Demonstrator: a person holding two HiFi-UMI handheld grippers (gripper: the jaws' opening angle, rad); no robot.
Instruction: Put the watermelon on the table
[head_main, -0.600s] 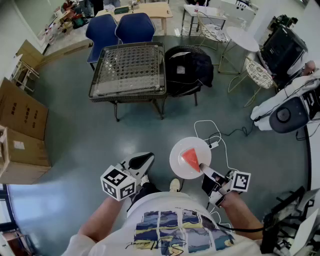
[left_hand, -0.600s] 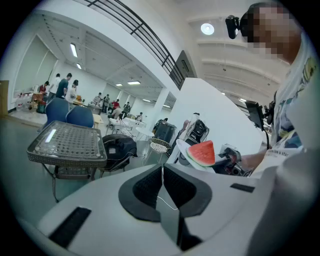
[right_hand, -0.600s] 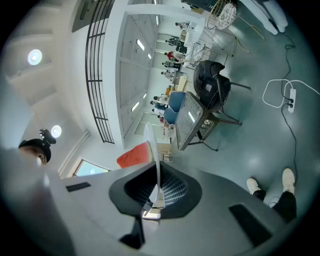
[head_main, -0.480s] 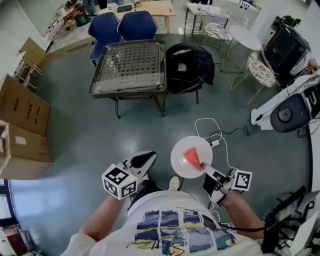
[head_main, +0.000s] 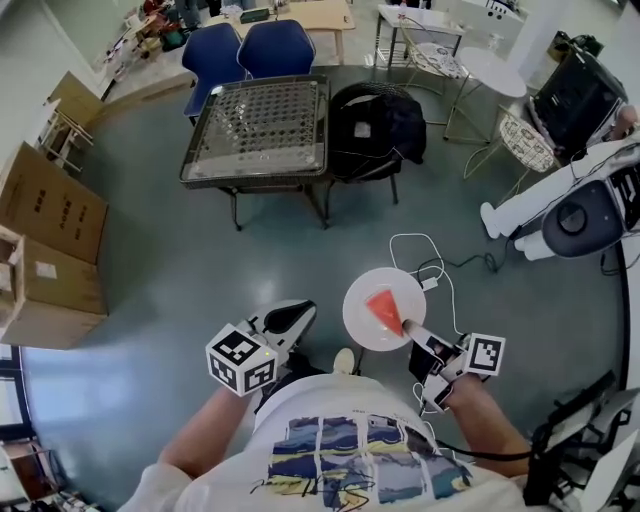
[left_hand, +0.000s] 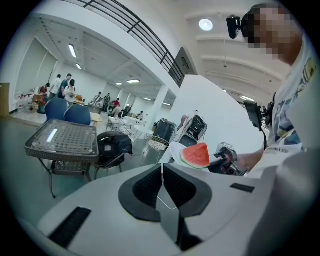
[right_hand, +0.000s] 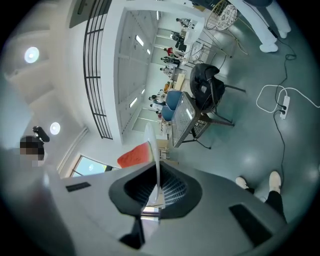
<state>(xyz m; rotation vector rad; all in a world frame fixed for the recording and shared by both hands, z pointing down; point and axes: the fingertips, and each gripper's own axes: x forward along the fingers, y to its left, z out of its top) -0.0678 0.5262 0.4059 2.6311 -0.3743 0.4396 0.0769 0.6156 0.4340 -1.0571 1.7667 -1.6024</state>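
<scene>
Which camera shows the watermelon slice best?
The left gripper view: the watermelon shows side-on, red flesh and green rind. The head view shows a small red wedge from above; the right gripper view, only part, beside the plate.

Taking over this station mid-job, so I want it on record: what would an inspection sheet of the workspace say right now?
Surface: mesh-topped table, standing across the floor.
Job's things: watermelon slice lying on a white plate, held in the air, not yet at the table.
Clutter: black bag beside the table; cardboard boxes at left.
Claws: left claw shut, empty; right claw shut on the plate's rim.
Cables: white power strip with its cord on the floor.
Surroundings: blue chairs behind the table; people far off.
</scene>
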